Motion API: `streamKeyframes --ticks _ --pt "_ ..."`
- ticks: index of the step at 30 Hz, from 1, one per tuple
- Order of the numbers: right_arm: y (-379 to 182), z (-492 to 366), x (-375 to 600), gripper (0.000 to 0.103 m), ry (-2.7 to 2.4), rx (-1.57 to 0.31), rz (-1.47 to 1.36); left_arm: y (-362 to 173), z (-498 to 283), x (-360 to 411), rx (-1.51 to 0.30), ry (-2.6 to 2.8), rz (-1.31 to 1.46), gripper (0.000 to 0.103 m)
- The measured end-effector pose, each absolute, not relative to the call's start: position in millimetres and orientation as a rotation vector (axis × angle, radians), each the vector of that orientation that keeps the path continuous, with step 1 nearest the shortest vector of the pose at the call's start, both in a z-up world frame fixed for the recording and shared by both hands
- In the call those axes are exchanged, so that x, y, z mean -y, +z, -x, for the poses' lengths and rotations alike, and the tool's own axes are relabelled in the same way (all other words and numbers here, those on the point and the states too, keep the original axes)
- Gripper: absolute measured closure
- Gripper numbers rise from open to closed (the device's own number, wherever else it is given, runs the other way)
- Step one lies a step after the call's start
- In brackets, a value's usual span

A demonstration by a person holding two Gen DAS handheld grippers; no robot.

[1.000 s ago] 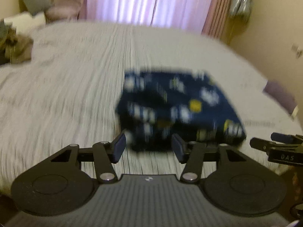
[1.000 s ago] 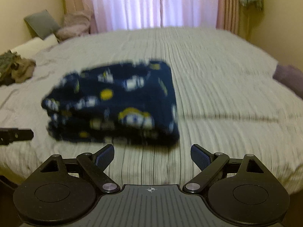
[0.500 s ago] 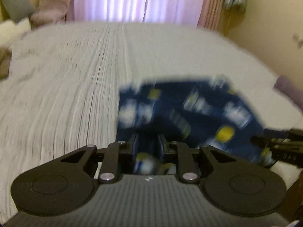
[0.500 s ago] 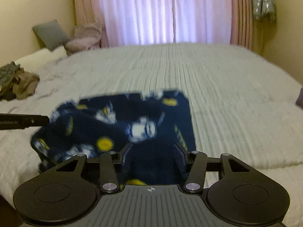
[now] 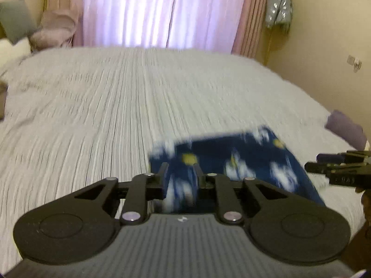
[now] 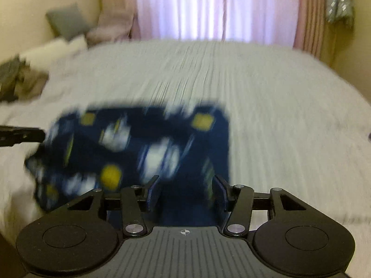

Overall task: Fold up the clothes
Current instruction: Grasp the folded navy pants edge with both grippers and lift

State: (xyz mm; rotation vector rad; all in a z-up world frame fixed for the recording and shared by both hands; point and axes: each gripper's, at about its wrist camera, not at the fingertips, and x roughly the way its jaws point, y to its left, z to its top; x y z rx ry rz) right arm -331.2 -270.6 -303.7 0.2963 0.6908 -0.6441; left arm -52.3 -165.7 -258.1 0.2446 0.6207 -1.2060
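A folded navy fleece garment [image 5: 243, 159] with white and yellow prints lies blurred at the near side of the grey striped bed [image 5: 139, 106]. My left gripper [image 5: 180, 176] is shut on the garment's near left edge, with cloth bunched between its fingers. In the right wrist view the garment [image 6: 139, 143] spreads out to the left. My right gripper [image 6: 185, 190] is shut on the thick near right edge, its jaws held apart by the folded layers. Each gripper shows in the other's view: the right gripper [image 5: 336, 169] and the left gripper [image 6: 20, 135].
A heap of olive and brown clothes [image 6: 18, 81] lies at the bed's far left, near pillows [image 6: 65, 20] at the head. A purple item [image 5: 345, 129] sits at the bed's right edge. Pink curtains [image 5: 157, 11] hang behind, and a silver jacket [image 5: 278, 7] hangs on the wall.
Both grippers went from open in front of the garment to shut on its near edge. Over the last half second the garment has shifted with them, right and lower in the left view.
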Motion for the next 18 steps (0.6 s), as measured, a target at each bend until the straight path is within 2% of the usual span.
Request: streamKeyframes --ticks 2,6,10,15,16,17,18 --pt "-304.6 320.0 293.5 0.051 -0.647 -0.670 -0.312 -262.0 41.6 188.2 -0.640 -1.195 -0.243 0.087" --pt "-306.3 297.5 339.5 0.051 -0.654 -0.627 -0.342 -298.5 17.2 233.8 -0.807 -1.175 -0.254 0.084" --pt "-308.1 291.8 371.2 0.051 -0.645 -0.585 -0.405 -341.3 13.8 241.9 -0.817 -1.143 -0.285 0.081" --pt "-310.6 321.4 379.9 0.050 -0.599 -0.530 -0.556 -331.2 8.6 221.2 -0.813 -1.192 -0.200 0.082" --pt "-311.1 327.4 381.6 0.049 -0.590 -0.519 -0.586 -323.3 4.6 212.7 -0.817 -1.209 -0.168 0.079" --pt "-311.6 333.3 383.3 0.045 -0.580 -0.507 -0.616 -315.8 2.3 203.3 -0.822 -1.217 -0.130 0.066" --pt "-312.1 339.2 385.1 0.033 -0.570 -0.496 -0.646 -308.5 -0.5 197.2 -0.828 -1.215 -0.093 0.054"
